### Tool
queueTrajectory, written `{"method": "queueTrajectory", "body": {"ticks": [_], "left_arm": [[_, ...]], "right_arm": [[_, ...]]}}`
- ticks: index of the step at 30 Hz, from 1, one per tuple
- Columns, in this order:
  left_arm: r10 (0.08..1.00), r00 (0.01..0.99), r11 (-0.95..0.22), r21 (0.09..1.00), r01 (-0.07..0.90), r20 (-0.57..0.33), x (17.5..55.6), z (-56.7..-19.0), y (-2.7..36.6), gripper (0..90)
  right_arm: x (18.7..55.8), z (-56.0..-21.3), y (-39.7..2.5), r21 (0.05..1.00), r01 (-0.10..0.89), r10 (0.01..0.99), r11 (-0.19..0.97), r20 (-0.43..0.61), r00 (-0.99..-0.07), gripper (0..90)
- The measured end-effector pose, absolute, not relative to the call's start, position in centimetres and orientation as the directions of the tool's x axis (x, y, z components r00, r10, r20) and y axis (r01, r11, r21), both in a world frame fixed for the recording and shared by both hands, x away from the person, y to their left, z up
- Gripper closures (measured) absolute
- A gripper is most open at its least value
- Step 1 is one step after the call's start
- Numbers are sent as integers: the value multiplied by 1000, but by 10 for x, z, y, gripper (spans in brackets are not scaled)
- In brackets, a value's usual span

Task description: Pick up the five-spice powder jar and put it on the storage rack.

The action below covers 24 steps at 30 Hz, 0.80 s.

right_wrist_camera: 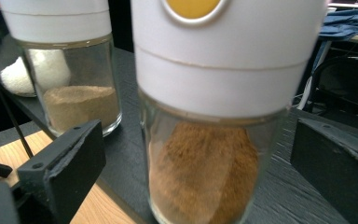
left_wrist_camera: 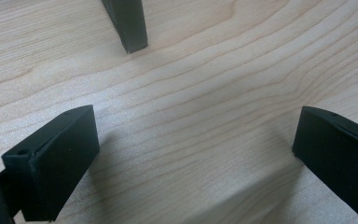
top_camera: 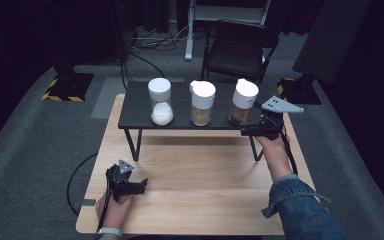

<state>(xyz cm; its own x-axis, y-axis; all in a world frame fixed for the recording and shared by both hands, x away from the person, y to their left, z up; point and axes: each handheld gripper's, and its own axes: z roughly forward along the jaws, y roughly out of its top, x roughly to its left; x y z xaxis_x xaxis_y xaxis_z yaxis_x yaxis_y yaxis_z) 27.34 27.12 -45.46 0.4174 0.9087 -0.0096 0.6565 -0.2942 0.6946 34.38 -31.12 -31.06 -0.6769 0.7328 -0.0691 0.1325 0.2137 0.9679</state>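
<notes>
Wooden surface point(top_camera: 200, 195): the largest thing; it carries the black riser shelf on its far half.
Black riser shelf point(top_camera: 140, 107): the landmark; a low dark board on thin legs, with three jars in a row on top.
Brown spice jar point(top_camera: 242, 101): stands upright at the right end of the shelf, near its front edge; glass body, white cap, long axis vertical. In the right gripper view point(right_wrist_camera: 209, 140) it fills the middle, with brown powder about half way up and a yellow spot on the cap.
Tan spice jar point(top_camera: 201, 103): middle of the shelf, apart from the brown one.
White-powder jar point(top_camera: 160, 101): left part of the shelf.
Right claw point(top_camera: 252, 129): at the front right edge of the shelf, spread wide. The jar is straight ahead of it, between the two jaws; neither jaw seems to touch the glass.
Left claw point(top_camera: 140, 186): low on the wooden surface, in front of the left shelf leg point(left_wrist_camera: 128, 25), spread wide and holding nothing.
Relation that matters: the right claw is much nearer to the brown jar. I judge the next move is to close on the glass body, below the cap.
</notes>
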Motion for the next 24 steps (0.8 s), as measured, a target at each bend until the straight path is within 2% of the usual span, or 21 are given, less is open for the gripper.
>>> {"method": "queueTrajectory", "body": {"ticks": [14,24], "left_arm": [[908,420,-297,695,655,-8,275,-455,271,1],[907,420,-298,695,655,-8,275,-455,272,1]], "right_arm": [[315,-318,-335,978,113,731,177,-54,-680,14],[299,-336,-346,970,148,735,191,-41,-677,14]]}}
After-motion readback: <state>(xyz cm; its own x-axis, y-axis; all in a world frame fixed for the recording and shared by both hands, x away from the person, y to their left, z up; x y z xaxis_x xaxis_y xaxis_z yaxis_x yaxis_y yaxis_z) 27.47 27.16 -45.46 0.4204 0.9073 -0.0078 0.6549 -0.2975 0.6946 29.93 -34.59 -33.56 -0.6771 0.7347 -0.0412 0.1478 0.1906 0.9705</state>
